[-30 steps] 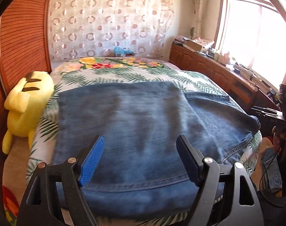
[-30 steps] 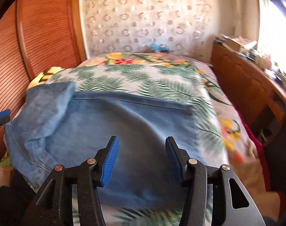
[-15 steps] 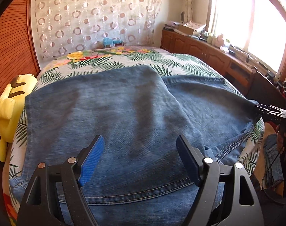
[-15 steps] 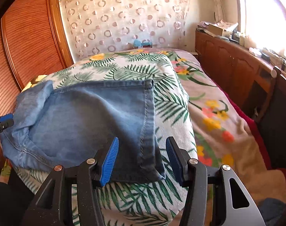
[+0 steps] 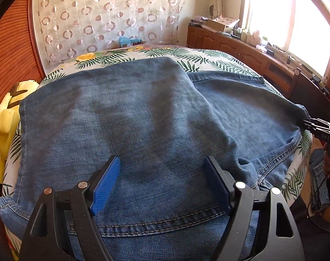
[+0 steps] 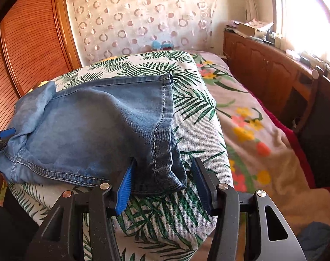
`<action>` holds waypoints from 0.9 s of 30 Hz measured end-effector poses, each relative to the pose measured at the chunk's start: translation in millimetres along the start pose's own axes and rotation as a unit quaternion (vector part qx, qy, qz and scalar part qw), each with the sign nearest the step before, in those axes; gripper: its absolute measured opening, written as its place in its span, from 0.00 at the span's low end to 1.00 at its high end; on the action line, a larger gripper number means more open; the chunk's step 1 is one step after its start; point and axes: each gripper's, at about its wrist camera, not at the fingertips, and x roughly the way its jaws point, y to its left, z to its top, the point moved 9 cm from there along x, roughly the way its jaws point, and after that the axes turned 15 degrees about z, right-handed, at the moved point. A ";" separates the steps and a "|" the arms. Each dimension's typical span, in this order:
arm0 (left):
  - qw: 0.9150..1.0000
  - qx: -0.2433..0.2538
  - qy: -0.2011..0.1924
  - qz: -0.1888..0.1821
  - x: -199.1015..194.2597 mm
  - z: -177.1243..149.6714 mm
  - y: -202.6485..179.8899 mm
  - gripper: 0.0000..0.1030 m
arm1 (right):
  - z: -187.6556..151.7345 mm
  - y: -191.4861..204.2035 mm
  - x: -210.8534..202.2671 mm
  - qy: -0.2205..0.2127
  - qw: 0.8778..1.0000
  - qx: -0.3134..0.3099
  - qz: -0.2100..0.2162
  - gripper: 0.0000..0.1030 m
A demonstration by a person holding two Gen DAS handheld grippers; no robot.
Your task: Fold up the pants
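The pants (image 5: 143, 130), a pair of blue denim jeans, lay spread across the bed (image 6: 186, 113) on its palm-leaf cover, folded over so that one layer rested on another. Their hemmed leg end reached the near corner of the mattress on the right side, where the cloth drooped a little over the edge.

The left claw (image 5: 161, 182) hovered over the broad middle of the denim, near a stitched seam, its jaws standing wide apart with nothing gripped between them.

The right claw (image 6: 162, 182) was at the hem corner. Its jaws were about half open, and the corner of the leg lay between them, the blue pad on one side at the cloth and the other pad clear of it, so the fabric was not pinched.

A yellow plush toy (image 5: 6, 117) sat squeezed between the bed and the slatted wooden wardrobe (image 6: 23, 54). A low wooden cabinet (image 6: 262, 65) ran beneath the bright window.
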 end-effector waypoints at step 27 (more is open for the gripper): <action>1.000 -0.004 -0.007 -0.006 -16.0 -3.1 2.5 0.77 | -1.7 2.4 10.8 0.013 0.999 -0.032 -0.013 0.51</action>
